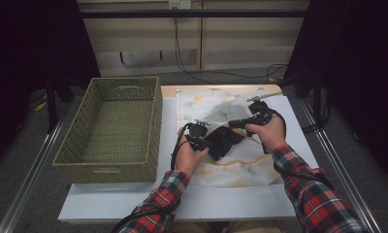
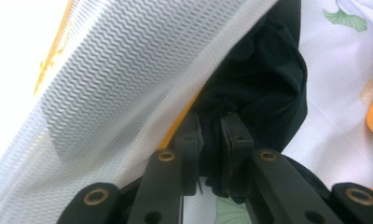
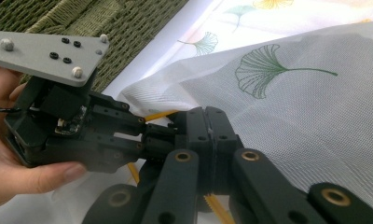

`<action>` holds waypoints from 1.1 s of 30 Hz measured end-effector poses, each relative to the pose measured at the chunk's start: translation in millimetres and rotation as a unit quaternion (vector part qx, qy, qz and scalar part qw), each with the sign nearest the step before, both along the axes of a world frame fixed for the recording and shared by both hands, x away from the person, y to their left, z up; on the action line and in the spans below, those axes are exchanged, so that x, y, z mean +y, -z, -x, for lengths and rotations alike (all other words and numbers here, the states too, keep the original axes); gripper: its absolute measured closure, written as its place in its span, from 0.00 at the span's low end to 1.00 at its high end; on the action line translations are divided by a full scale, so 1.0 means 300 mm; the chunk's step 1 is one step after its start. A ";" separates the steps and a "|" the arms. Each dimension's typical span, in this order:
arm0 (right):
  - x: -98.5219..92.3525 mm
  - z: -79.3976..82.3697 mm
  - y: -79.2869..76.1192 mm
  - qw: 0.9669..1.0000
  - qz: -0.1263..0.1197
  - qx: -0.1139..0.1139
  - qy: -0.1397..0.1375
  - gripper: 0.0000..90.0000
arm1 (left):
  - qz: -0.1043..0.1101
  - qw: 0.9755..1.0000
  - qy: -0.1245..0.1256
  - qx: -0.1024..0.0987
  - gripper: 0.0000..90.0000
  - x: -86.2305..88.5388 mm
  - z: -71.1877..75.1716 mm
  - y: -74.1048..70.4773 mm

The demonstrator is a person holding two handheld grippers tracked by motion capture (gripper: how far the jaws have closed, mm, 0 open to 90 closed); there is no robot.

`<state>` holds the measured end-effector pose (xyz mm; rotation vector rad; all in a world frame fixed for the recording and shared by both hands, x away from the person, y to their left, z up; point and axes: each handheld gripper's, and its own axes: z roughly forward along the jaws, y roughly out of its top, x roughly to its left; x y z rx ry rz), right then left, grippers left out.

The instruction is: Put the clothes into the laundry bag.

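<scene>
Left claw [image 2: 211, 140] pinches black cloth [image 2: 264, 79] beside basket [image 1: 152, 126]

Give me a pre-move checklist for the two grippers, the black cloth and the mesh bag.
1. Left gripper grips the black cloth: ok, the jaws pinch a fold.
2. Right gripper grips the mesh bag: ok, the jaws are shut on its orange-trimmed edge.
3. Bag mouth open enough for the cloth: cannot tell, the opening is hidden.
4. Cloth inside the bag: cannot tell; in the high view much of it bunches between the grippers.
5. Grippers clear of each other: cannot tell; they are very close in the right gripper view.
6. Basket ready: ok, upright and empty, left of the bag.
</scene>
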<state>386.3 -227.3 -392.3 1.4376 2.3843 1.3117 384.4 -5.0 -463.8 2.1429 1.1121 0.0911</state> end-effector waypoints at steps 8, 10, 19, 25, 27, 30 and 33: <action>0.000 0.000 -0.003 1.000 -0.003 0.000 0.001 1.00 | 0.001 1.000 -0.006 -0.001 0.89 -0.010 -0.015 -0.002; -0.001 0.000 -0.003 1.000 -0.004 0.000 0.001 1.00 | 0.001 1.000 -0.008 -0.003 0.89 -0.016 -0.018 -0.002; -0.001 0.001 0.001 1.000 -0.004 0.001 -0.002 1.00 | 0.002 1.000 -0.009 -0.019 0.89 -0.035 -0.037 -0.014; 0.000 0.002 0.000 1.000 -0.004 0.001 -0.003 1.00 | 0.001 1.000 -0.011 -0.024 0.88 -0.038 -0.045 -0.013; 0.001 0.002 -0.001 1.000 -0.002 0.000 -0.003 1.00 | 0.003 1.000 -0.013 -0.025 0.88 -0.040 -0.048 -0.015; 0.001 0.002 -0.001 1.000 -0.002 0.000 -0.003 1.00 | 0.006 1.000 -0.015 -0.023 0.88 -0.040 -0.054 -0.014; 0.002 0.002 0.002 1.000 -0.003 0.002 -0.002 1.00 | 0.011 0.999 -0.023 -0.021 0.88 -0.044 -0.058 -0.012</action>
